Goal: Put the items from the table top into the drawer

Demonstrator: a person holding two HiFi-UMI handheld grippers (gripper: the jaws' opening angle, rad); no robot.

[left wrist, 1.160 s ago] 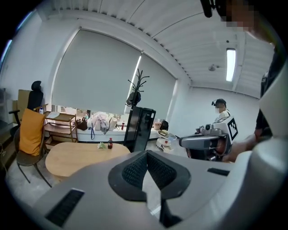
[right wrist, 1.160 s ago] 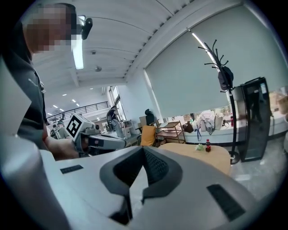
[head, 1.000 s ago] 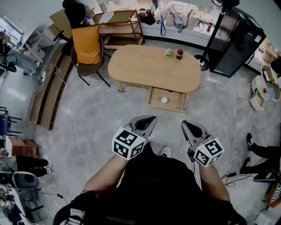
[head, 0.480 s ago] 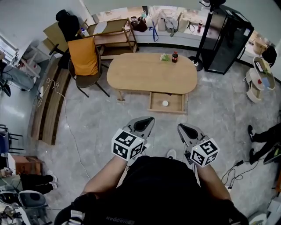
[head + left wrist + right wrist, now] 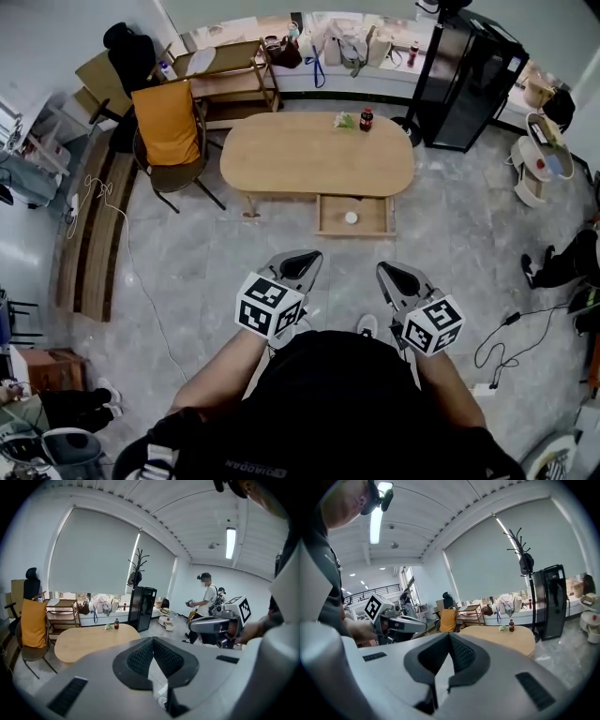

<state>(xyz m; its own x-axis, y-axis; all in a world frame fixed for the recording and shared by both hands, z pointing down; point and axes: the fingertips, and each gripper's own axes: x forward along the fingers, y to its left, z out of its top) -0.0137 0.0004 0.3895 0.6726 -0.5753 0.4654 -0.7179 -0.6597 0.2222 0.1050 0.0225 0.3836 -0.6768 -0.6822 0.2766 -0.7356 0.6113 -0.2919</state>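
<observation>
Two claws are held out low in front of the person, side by side over the grey, stone-patterned floor (image 5: pixel 206 244) (well short of the worktop). The left claw (image 5: pixel 312 256) has its ribbed black pads pressed together to a point, with nothing between them. The right claw (image 5: pixel 386 270) is closed the same way, also empty. Each carries a marker cube (image 5: pixel 270 306) in black-and-white squares at its back, and bare forearms (image 5: pixel 220 370) run from there to a black top (image 5: pixel 328 403). Both claws point forward and somewhat down toward the worktop (image 5: pixel 281 159), a long oval of pale, smooth wood.

At its far edge a small dark bottle (image 5: pixel 367 119) with a red label stands upright. Just beside it on the left lies a crumpled green thing (image 5: pixel 344 120). Under the near edge a shallow wooden drawer (image 5: pixel 373 223) stands pulled open, with one small white round thing (image 5: pixel 351 217) in it. Left of the worktop is a chair (image 5: pixel 167 127) draped in orange cloth. To the right stands a tall, glossy black cabinet (image 5: pixel 469 75).
</observation>
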